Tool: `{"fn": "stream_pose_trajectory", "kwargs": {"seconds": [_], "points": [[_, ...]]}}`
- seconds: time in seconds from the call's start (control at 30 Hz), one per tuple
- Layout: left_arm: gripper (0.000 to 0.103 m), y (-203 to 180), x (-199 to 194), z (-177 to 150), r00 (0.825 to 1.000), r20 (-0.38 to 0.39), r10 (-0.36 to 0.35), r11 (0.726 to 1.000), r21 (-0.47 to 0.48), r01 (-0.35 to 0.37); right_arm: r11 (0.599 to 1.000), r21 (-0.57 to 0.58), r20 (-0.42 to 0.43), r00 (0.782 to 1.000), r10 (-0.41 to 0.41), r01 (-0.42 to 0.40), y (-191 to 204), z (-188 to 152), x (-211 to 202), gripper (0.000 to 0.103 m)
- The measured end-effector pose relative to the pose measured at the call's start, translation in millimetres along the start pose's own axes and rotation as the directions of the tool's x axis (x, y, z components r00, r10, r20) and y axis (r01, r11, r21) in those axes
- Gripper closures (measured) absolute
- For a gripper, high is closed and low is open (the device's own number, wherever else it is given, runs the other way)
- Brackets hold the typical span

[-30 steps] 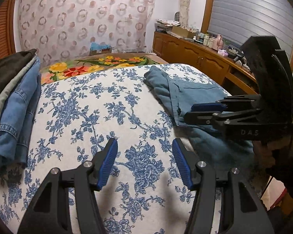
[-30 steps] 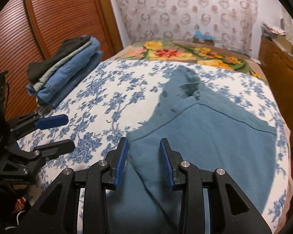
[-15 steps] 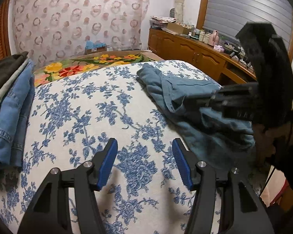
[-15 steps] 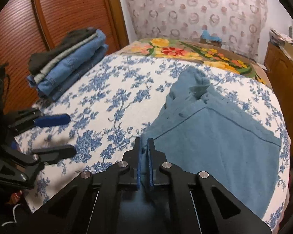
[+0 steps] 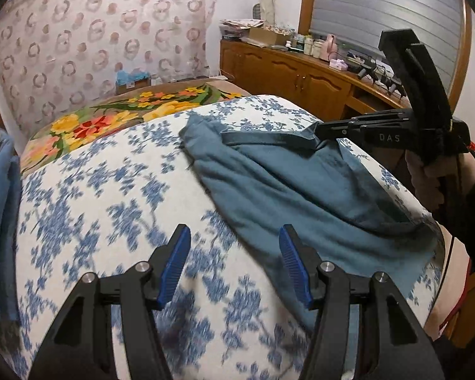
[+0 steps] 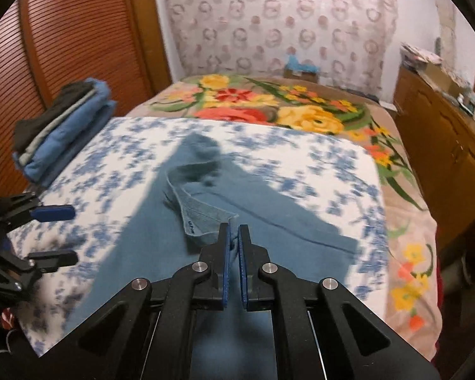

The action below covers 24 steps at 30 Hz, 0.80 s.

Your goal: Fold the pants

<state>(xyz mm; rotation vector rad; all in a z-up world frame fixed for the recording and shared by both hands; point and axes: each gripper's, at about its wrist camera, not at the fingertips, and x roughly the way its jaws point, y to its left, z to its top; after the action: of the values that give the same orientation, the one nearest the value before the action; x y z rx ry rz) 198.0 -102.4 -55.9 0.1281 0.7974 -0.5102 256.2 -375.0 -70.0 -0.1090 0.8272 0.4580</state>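
Note:
Teal-blue pants [image 5: 300, 186] lie spread on the right half of a bed with a blue-flowered sheet [image 5: 104, 190]. My right gripper [image 6: 234, 231] is shut on the pants' waistband edge [image 6: 202, 218] and holds it lifted above the bed; it also shows in the left wrist view [image 5: 319, 133] with the band stretched from its tip. My left gripper [image 5: 234, 253] is open and empty, low over the sheet just left of the pants; it also shows in the right wrist view [image 6: 53, 234].
A stack of folded jeans and dark clothes [image 6: 63, 126] sits at the bed's left edge. A flowered blanket [image 6: 269, 107] covers the far end. A wooden dresser with clutter [image 5: 316, 72] runs along the right. A wooden slatted door [image 6: 63, 41] is on the left.
My right gripper closed on the pants' edge and lifted it up and away from the bed. My left gripper stayed open and shifted right toward the pants.

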Motion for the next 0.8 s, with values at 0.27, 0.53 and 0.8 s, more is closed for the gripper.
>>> {"fn": "stream_pose_trajectory", "kwargs": {"seconds": [0.27,0.53,0.8], "points": [[0.045,-6.9,33.1,2.8,0.998,-0.062,0.010,1.000,0.019,-0.008,0.998,0.062,0.005,1.000,-0.003,0.002,-30.0,-12.3,5.1,0.100],[0.045,-10.4,41.5,-3.0,0.997,-0.078,0.009,1.000,0.023,-0.007,0.998,0.053,0.012,0.999,-0.039,0.038,-35.1,-18.0,-1.3,0.072],[0.045,-13.8,40.5,-3.1,0.997,-0.078,0.014,1.000,0.027,-0.012,0.998,0.059,-0.052,0.999,0.017,-0.014,-25.4,-21.1,19.9,0.070]]}}
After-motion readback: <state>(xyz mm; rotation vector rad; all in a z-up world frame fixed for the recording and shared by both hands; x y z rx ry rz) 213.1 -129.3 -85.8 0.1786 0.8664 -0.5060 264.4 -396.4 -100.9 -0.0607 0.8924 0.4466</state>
